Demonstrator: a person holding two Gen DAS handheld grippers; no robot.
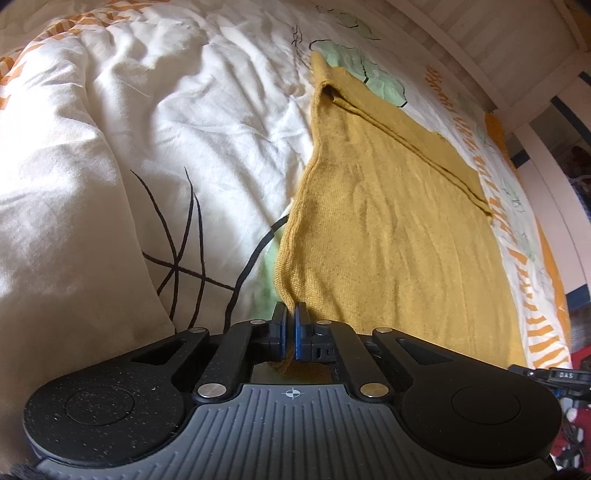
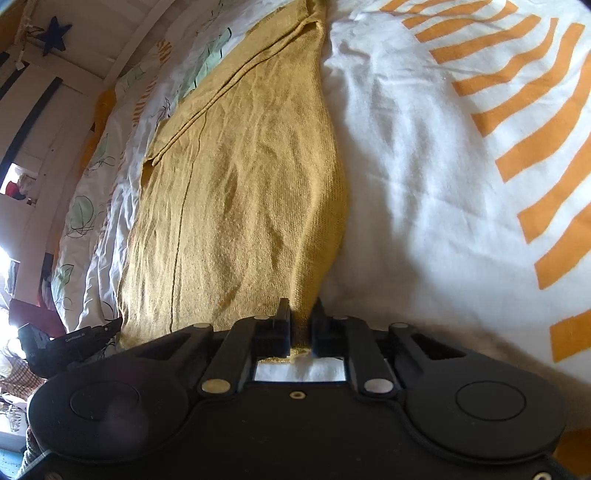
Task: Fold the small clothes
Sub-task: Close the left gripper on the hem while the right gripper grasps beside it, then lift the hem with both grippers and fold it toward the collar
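Observation:
A mustard-yellow knit garment (image 1: 388, 206) lies spread on the bed, with a folded flap along its far right side. My left gripper (image 1: 290, 325) is shut on the garment's near left corner, cloth pinched between the blue pads. In the right wrist view the same garment (image 2: 240, 184) stretches away from me. My right gripper (image 2: 301, 321) is shut on its near right corner, and the cloth bunches between the fingers. The other gripper (image 2: 74, 339) shows at the left edge of the right wrist view.
The garment lies on a rumpled white duvet (image 1: 129, 147) printed with orange stripes (image 2: 535, 129), green shapes and black lines. A white wooden bed frame (image 1: 498, 44) runs along the far side. A blue star (image 2: 55, 33) hangs on the wall.

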